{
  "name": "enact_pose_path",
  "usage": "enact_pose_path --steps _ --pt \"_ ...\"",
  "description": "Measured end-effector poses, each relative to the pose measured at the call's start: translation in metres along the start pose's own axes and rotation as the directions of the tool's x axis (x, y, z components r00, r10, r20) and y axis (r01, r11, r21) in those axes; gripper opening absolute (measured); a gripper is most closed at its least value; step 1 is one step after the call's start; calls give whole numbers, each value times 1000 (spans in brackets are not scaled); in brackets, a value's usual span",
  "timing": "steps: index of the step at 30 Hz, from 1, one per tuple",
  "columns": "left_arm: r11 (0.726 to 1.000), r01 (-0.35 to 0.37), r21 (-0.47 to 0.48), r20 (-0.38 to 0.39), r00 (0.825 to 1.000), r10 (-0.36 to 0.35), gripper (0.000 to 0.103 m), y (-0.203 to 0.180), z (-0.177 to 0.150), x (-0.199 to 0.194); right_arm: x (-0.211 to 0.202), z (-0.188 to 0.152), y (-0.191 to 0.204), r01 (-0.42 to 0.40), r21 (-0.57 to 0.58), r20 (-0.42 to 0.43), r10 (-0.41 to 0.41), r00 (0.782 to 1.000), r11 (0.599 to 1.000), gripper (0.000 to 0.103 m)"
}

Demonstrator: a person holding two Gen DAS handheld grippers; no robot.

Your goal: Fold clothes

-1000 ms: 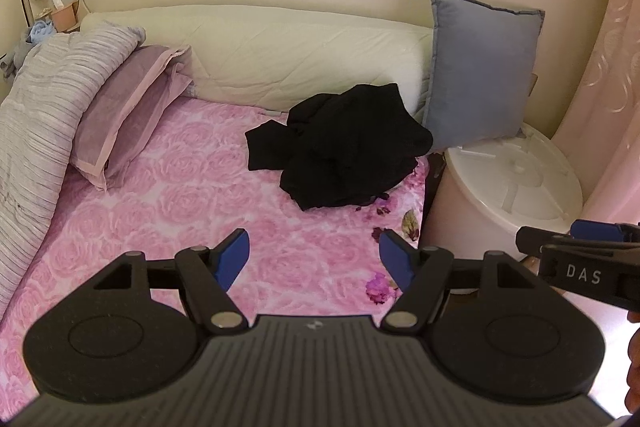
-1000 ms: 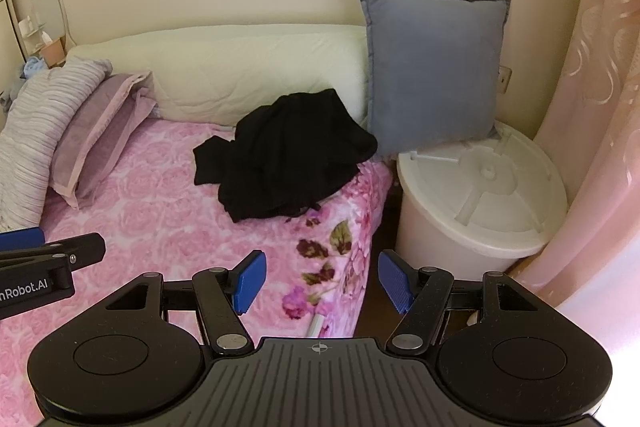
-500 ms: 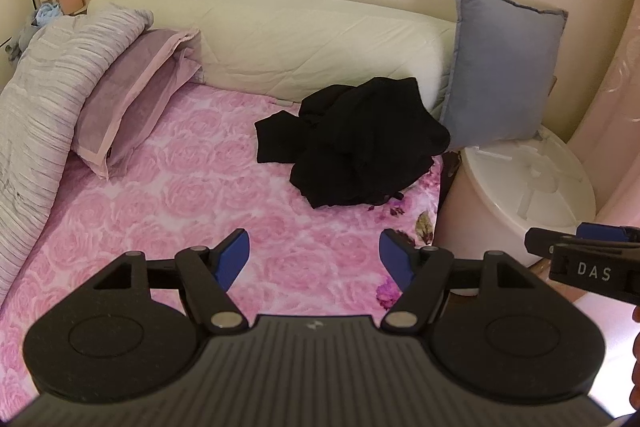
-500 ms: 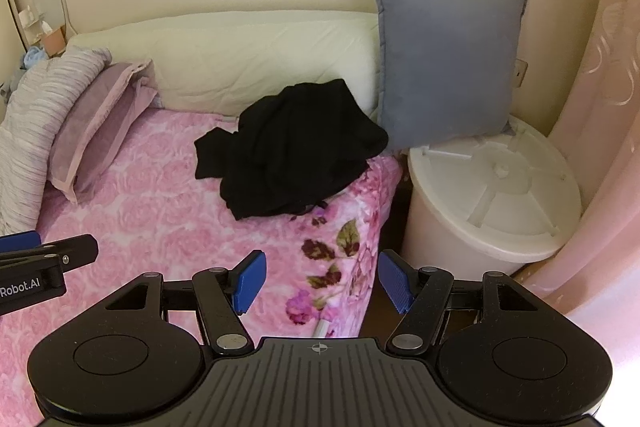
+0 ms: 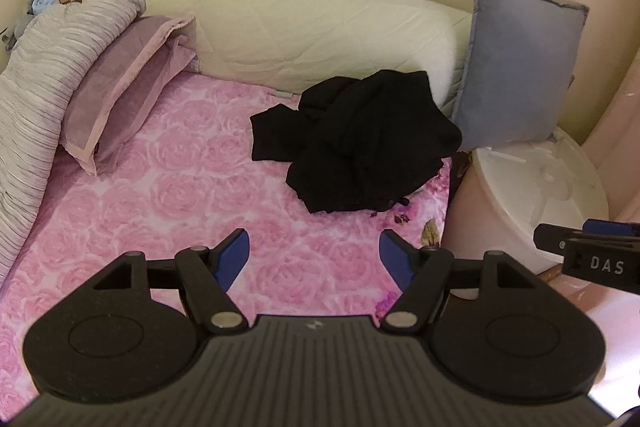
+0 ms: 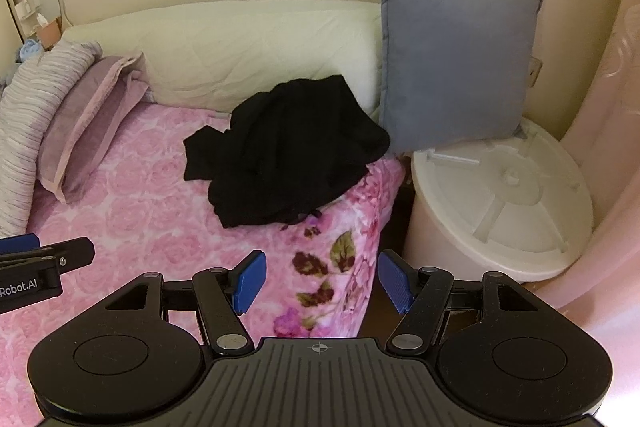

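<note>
A: Two grippers, and neither has anything in it. The left gripper point(image 5: 314, 255) stands wide apart with only the pink rose bedspread point(image 5: 160, 211) between its blue pads point(image 5: 232, 257). The right gripper point(image 6: 318, 281) is just as wide, hanging over the bed's right edge where the spread drops toward the floor.

B: Where's the clothing?

A: One crumpled black garment point(image 5: 356, 143) lies in a heap at the far right corner of the bed. It is pushed up against the cream bolster point(image 5: 304, 27) along the far edge and sits just beside the blue cushion point(image 5: 520, 63). A flap of it sticks out toward the middle of the bed.

B: What has changed in the last second?

A: Both hands have carried forward and a little down. The heap fills more of each view than it did, and the white bin lid point(image 6: 504, 187) beside the bed has slid closer in the right view. The jaws haven't altered, and the garment hasn't been touched.

B: So for the folding?

A: I'd say this is the approach, nothing more. The heap is still well ahead of both sets of pads. Next it probably needs lifting out of that corner and spreading flat on the open bedspread, since no edges or corners can be made out in the bundle.
</note>
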State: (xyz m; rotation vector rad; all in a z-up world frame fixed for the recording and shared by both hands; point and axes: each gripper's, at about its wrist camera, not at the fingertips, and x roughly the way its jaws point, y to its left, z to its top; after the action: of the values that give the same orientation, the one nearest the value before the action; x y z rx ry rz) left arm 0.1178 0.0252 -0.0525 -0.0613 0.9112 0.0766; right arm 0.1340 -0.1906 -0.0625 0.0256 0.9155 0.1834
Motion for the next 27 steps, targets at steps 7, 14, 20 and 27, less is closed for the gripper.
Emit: enact_pose_path --steps 7,14,20,27 --pt "999 18 -29 -56 998 -19 64 -4 18 54 44 27 -30 -50 5 -65 50 997 999 66" --pt "1000 14 -26 -92 996 -16 62 -18 43 114 99 61 -70 -54 40 -122 58 991 998 66" --pt "999 51 -19 -138 989 -53 61 -28 68 168 147 97 -97 -69 77 -161 81 984 995 66" --pt "995 98 -24 -172 980 -101 61 -34 93 230 203 133 -108 -96 88 -186 111 976 991 66"
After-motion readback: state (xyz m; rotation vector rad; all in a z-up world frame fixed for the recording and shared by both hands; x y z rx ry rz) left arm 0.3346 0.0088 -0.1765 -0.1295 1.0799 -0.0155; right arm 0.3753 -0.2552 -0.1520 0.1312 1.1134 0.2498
